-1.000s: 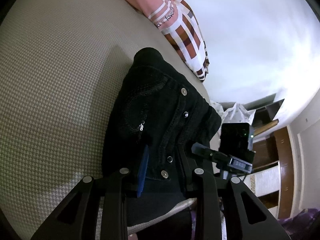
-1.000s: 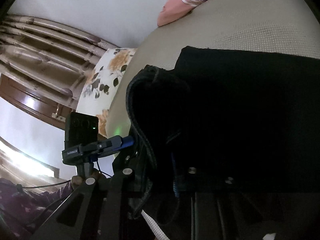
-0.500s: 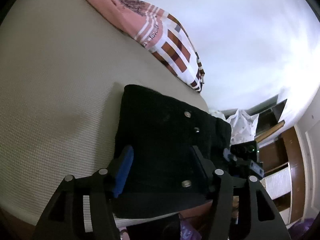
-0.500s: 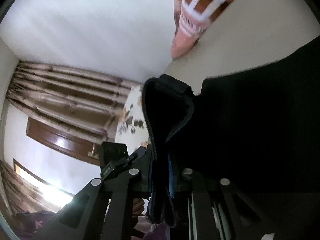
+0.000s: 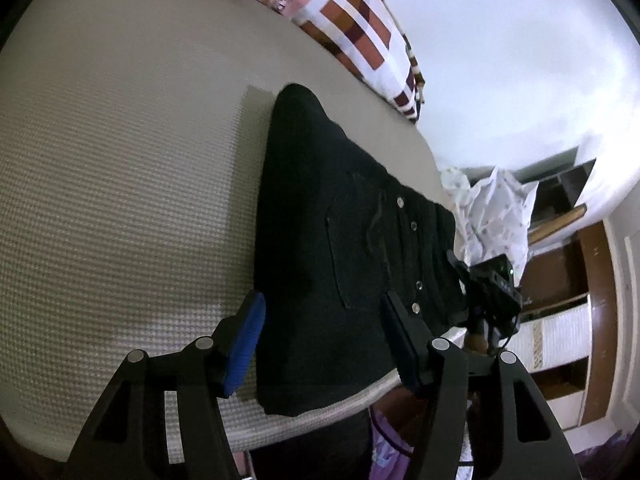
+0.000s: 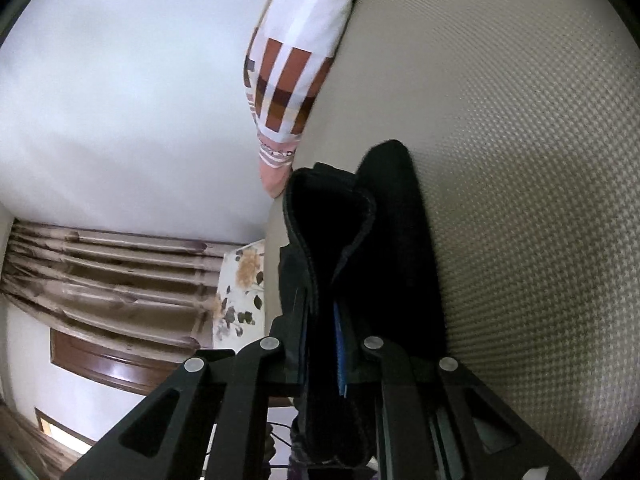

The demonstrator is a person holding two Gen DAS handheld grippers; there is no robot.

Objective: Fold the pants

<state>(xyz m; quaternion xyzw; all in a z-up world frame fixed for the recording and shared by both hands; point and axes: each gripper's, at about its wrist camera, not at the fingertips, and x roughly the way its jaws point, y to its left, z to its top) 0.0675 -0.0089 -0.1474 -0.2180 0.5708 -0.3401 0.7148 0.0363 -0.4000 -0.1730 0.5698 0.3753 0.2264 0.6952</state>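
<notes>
Black pants (image 5: 344, 248), heavy dark fabric, lie folded flat in a long narrow stack near the edge of a beige textured surface. Left-wrist view: top layer shows a pocket outline w/ stitched seam and a row of small silver buttons along the right side; far end rounded, near end squared off at the surface's edge. Right-wrist view: one thick seamed end of the pants (image 6: 332, 264) stands raised, doubled into a loop, rest lying flat beside it. Colour too dark for more detail.

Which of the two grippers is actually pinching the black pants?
The right gripper: its jaws clamp a fold of the pants. The left gripper stands open, merely straddling them.
</notes>
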